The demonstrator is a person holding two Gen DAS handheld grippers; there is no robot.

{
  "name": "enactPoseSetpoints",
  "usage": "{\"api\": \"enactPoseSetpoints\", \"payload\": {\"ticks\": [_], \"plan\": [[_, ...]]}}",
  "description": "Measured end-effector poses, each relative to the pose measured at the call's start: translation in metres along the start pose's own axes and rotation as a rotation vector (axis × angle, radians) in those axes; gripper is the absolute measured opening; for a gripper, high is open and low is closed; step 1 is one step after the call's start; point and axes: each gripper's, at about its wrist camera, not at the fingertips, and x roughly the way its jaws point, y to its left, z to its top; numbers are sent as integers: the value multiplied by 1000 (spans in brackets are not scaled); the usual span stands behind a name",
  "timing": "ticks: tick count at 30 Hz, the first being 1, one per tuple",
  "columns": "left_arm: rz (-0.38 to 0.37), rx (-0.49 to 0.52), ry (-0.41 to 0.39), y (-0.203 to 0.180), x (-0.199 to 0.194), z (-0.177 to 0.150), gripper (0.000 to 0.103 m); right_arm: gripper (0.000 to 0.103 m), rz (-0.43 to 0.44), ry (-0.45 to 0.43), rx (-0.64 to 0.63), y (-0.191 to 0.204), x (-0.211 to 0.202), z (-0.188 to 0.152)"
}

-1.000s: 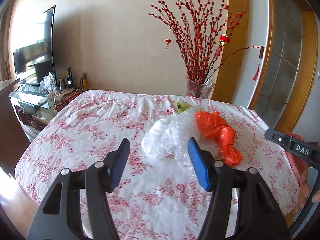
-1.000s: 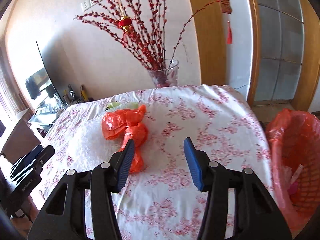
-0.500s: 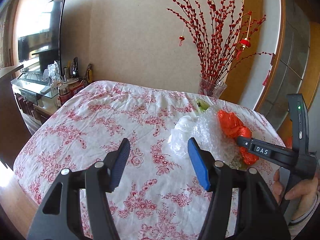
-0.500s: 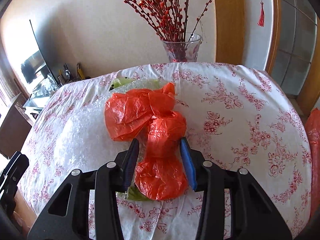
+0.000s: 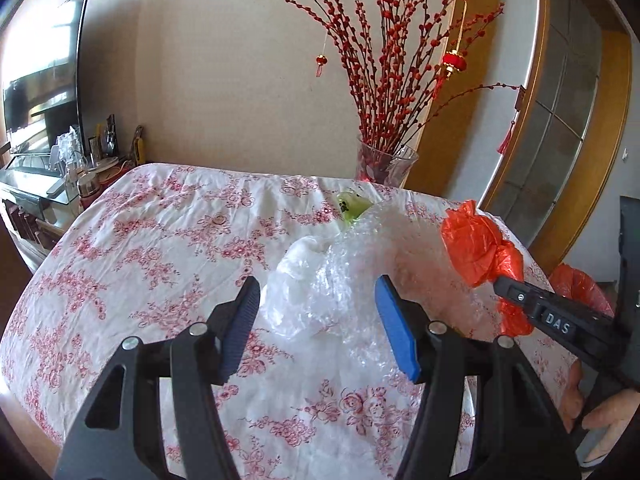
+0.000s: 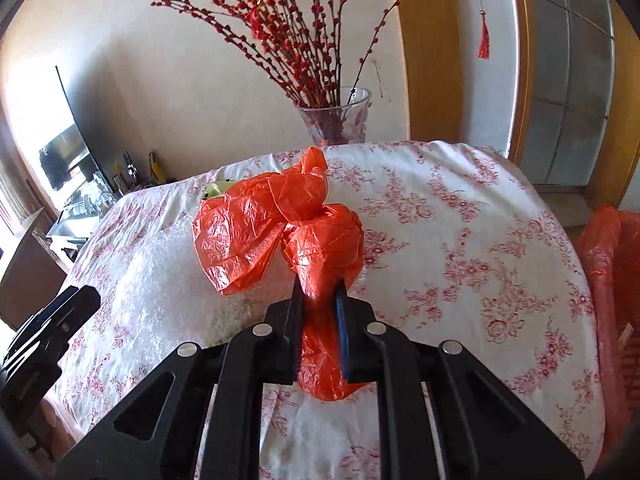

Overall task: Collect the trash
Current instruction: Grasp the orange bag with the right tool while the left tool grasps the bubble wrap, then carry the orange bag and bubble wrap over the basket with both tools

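A crumpled orange plastic bag [image 6: 256,232] lies on the flowered tablecloth [image 6: 460,240]. My right gripper [image 6: 318,292] has its jaws closing on the bag's lower lobe, and both pads press into the plastic. In the left wrist view the same orange bag [image 5: 476,244] sits at the right. A sheet of clear bubble wrap [image 5: 404,256] and a white plastic bag [image 5: 304,280] lie just beyond my left gripper [image 5: 316,284], which is open and holds nothing. A small green wrapper [image 5: 352,206] lies behind the pile.
A basket lined with orange plastic [image 6: 612,264] stands beyond the table's right edge. A glass vase [image 6: 340,120] of red-berry branches stands behind the table's far edge. A TV stand with clutter [image 5: 72,168] is off to the left. A hand [image 5: 600,412] holds the right tool.
My right gripper has moved forward over the orange bag and narrowed its jaws onto it. The left gripper has shifted so the white plastic sits in line with its open fingers.
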Motion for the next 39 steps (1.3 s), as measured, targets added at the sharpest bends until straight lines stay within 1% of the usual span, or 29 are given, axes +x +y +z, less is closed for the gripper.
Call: {"api": "enactPoseSetpoints", "payload": {"ticks": [3, 6, 7, 8, 10, 11, 12, 15, 21, 26, 31, 39], "plan": [[4, 39, 24, -13, 16, 7, 58, 14, -31, -8, 18, -20, -11, -5], [11, 64, 61, -20, 33, 10, 53, 14, -56, -7, 51, -42, -19, -10], [23, 74, 77, -21, 41, 9, 53, 14, -63, -6, 60, -47, -21, -12], [37, 80, 96, -22, 46, 8, 50, 14, -68, -5, 72, -53, -23, -13], [41, 77, 131, -22, 55, 6, 43, 14, -73, -4, 89, -62, -26, -16], [42, 74, 140, -22, 57, 5, 35, 14, -75, -5, 94, -65, -28, -16], [39, 71, 143, -22, 58, 4, 24, 14, -78, -6, 97, -69, -30, -18], [-6, 62, 127, -24, 49, 3, 16, 14, -84, -12, 107, -75, -36, -19], [-64, 90, 47, -42, 16, 10, 13, 14, -89, -41, 128, -86, -53, -22], [-106, 101, 2, -59, -5, 15, 12, 14, -103, -70, 147, -98, -71, -26], [-147, 117, -16, -80, -19, 18, 12, 14, -123, -98, 169, -112, -89, -29], [-222, 138, -13, -121, -28, 16, 12, 14, -174, -144, 211, -141, -118, -40]]}}
